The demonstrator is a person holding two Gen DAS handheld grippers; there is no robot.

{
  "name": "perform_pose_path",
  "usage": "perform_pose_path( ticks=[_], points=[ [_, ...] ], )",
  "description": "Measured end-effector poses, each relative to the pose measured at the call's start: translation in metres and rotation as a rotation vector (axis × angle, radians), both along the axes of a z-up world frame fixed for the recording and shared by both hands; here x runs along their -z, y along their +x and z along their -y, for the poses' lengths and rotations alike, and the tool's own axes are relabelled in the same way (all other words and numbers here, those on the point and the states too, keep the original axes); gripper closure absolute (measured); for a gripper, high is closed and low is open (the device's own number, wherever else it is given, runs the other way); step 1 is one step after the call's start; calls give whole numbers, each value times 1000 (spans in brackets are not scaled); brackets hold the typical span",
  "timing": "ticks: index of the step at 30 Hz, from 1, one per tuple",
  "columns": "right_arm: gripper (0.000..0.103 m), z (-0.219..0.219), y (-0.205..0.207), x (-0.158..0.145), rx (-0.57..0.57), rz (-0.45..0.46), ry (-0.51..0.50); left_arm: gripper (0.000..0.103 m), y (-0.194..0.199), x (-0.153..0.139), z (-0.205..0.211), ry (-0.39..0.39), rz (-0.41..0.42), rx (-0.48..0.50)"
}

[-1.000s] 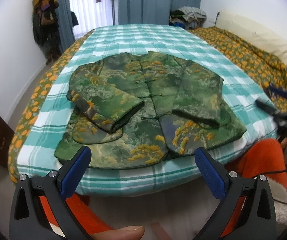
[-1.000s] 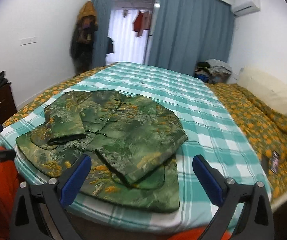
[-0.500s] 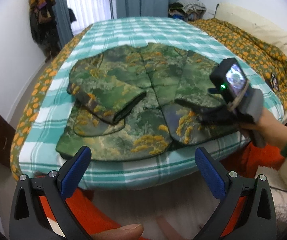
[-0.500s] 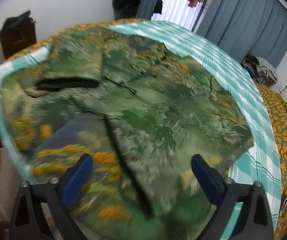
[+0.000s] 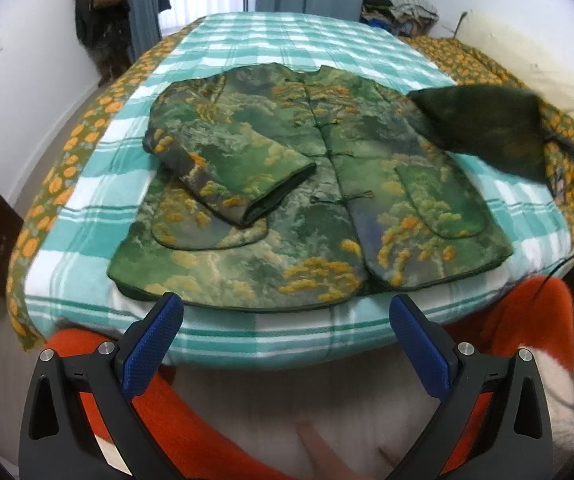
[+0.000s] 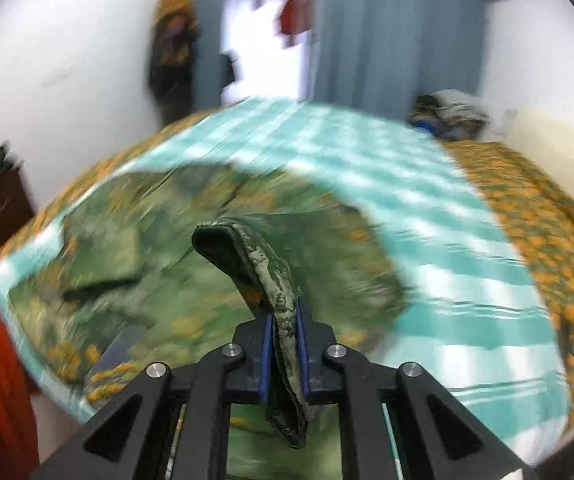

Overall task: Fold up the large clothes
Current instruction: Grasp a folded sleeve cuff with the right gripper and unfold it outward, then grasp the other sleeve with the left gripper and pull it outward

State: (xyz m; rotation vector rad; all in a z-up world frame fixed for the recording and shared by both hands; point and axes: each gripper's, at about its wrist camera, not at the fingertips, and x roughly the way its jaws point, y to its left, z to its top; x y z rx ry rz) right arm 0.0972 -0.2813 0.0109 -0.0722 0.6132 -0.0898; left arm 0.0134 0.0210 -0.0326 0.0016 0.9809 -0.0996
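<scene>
— Where the bed is taken as the holder, what is seen lying on it?
— A green patterned jacket [image 5: 311, 208] is laid flat on the checked blanket [image 5: 287, 48], with its hem at the near edge. The sleeve on the left of the view [image 5: 231, 176] is folded across the chest.

— And how is the left gripper [image 5: 287, 320] found?
— Its blue pads [image 5: 153, 346] are spread wide, with nothing between them; it is held above the near edge of the bed, just short of the hem.

— And further right?
— The other sleeve [image 5: 483, 128] is lifted off the jacket. In the right wrist view the right gripper [image 6: 285, 344] is clamped tight on that sleeve's cuff [image 6: 275, 276], the fabric being pinched between both pads.
</scene>
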Motion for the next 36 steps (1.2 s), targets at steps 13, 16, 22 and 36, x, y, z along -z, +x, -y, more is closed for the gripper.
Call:
perform_pose_path(
  ticks=[13, 16, 22, 36],
  points=[
    [49, 157, -42, -5, 526, 28, -101, 1, 86, 0, -15, 215, 58, 323],
    [48, 124, -57, 8, 434, 24, -36, 1, 112, 20, -8, 234, 23, 361],
    [48, 40, -79, 46, 243, -15, 120, 1, 157, 91, 20, 352, -89, 413],
    [48, -38, -95, 62, 67, -51, 102, 93, 151, 0, -131, -57, 24, 80]
  ],
)
